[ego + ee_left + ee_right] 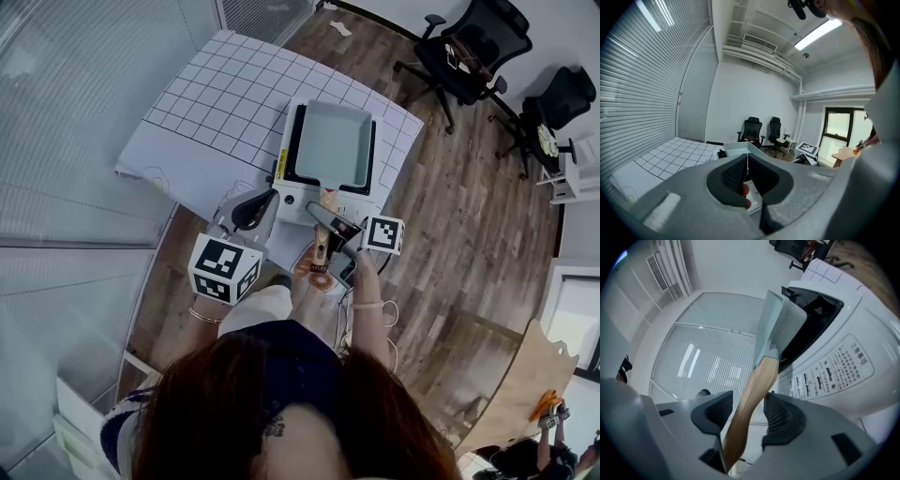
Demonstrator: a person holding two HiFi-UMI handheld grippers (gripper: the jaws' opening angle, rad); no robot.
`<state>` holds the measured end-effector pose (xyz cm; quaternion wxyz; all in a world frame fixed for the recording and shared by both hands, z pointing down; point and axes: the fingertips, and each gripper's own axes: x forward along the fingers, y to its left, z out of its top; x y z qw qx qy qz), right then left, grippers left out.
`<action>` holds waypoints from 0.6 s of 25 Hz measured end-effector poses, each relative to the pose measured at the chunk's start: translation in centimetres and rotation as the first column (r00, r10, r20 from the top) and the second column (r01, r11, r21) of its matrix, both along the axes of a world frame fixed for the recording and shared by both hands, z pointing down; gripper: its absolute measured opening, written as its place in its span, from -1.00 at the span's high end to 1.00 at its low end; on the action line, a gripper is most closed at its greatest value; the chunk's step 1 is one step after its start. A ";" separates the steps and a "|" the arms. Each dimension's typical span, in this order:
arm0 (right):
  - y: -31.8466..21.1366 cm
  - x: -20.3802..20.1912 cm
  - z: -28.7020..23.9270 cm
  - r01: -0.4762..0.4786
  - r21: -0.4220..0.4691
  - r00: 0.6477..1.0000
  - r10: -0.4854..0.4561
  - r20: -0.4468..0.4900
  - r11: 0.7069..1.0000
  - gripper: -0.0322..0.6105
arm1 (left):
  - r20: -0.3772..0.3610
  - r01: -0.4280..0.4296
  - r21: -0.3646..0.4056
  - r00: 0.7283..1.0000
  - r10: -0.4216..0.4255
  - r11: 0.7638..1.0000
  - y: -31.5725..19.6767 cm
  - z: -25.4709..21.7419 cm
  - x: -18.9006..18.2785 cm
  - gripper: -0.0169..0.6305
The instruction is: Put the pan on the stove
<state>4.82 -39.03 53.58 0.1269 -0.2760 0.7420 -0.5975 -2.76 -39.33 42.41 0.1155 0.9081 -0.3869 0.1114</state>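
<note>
A pale green rectangular pan (334,142) sits on the white portable stove (291,197), with its wooden handle (322,246) pointing toward me. My right gripper (323,217) is at the handle. In the right gripper view the handle (752,399) runs between the two pads with a gap at the left pad, so the right gripper (746,412) stands open. The pan (780,322) lies over the stove (843,366). My left gripper (251,208) hovers just left of the stove's front. Its jaws meet on nothing in the left gripper view (747,171), and the pan (736,149) shows beyond them.
The stove stands on a white gridded board (216,103) over a wooden floor. A glass wall with blinds (75,141) runs along the left. Two black office chairs (469,47) stand at the back right. A wooden tabletop (525,384) sits at the lower right.
</note>
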 end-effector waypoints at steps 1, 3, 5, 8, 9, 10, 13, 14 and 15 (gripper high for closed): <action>0.1 0.2 0.0 -0.008 -0.002 1.000 0.008 -0.005 1.000 0.26 | 0.000 0.000 0.001 1.000 0.000 1.000 0.1 -0.1 -0.1 0.90; 0.2 0.5 0.0 -0.026 -0.010 1.000 0.026 0.003 1.000 0.23 | -0.001 0.000 0.005 1.000 0.000 1.000 0.5 -0.2 -0.1 0.90; 0.5 0.8 -0.1 -0.043 -0.019 0.999 0.043 0.022 0.999 0.20 | -0.002 0.000 0.008 1.000 0.000 1.000 0.9 -0.4 -0.1 0.90; 0.8 1.4 -0.1 -0.067 -0.027 0.998 0.067 0.015 0.997 0.20 | -0.002 0.001 0.011 1.000 -0.001 1.000 1.5 -0.7 -0.3 0.90; 1.0 1.6 -0.1 -0.073 -0.028 0.997 0.074 0.010 0.997 0.19 | -0.001 0.002 0.012 1.000 -0.002 1.000 1.7 -0.8 -0.3 0.90; 1.1 1.8 -0.1 -0.081 -0.029 0.997 0.082 0.007 0.996 0.19 | 0.000 0.002 0.013 1.000 -0.002 1.000 1.9 -0.8 -0.4 0.90; 1.4 2.5 -0.2 -0.118 -0.042 0.993 0.118 0.000 0.992 0.20 | -0.003 0.003 0.015 1.000 -0.003 1.000 2.4 -1.0 -0.6 0.90; 1.5 2.7 -0.2 -0.130 -0.044 0.991 0.130 -0.008 0.991 0.20 | -0.004 0.004 0.016 1.000 -0.004 1.000 2.5 -1.0 -0.6 0.90; 1.6 3.0 -0.2 -0.140 -0.044 0.990 0.139 -0.016 0.989 0.21 | -0.004 0.006 0.018 1.000 -0.006 1.000 2.6 -1.1 -0.7 0.90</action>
